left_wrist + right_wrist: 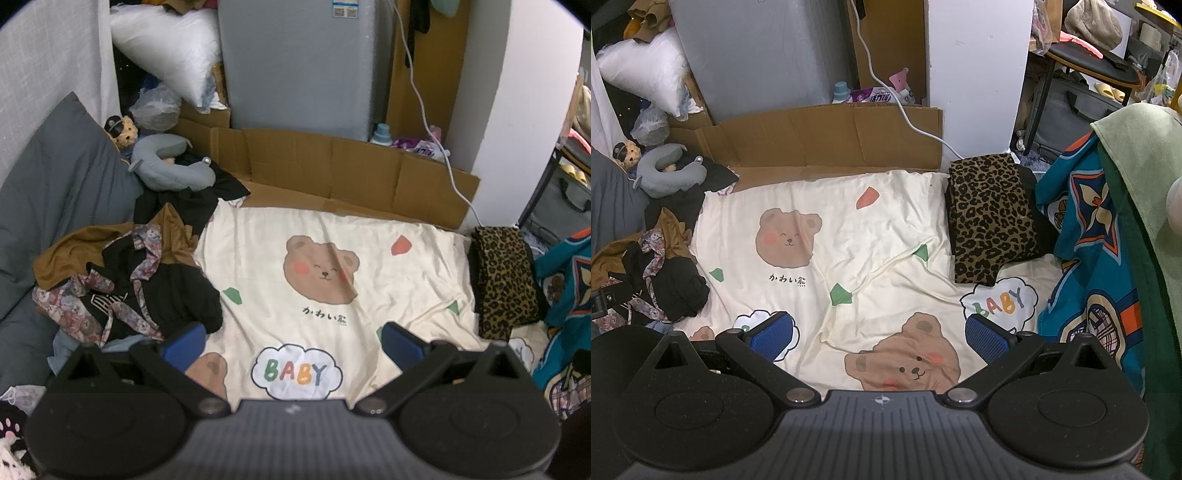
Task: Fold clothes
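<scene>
So the sheet (369, 236) covers the middle of the bed. Clothes pile (125, 273) sits on its left edge, with a neck pillow (166, 162) behind the pile and a cushion (55, 192) further left. Folded garment (506, 280) lies on the sheet's right edge, blanket (569, 280) just right of that. Cardboard (332, 166) stands behind the sheet, cabinet (303, 62) behind the cardboard, pillow (166, 48) to its left.

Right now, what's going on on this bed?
Nothing is being handled. Both the left gripper and right gripper hover open and empty above the bear-print sheet. A folded leopard-print garment lies at the sheet's right edge; a pile of unfolded clothes waits on the left.
</scene>
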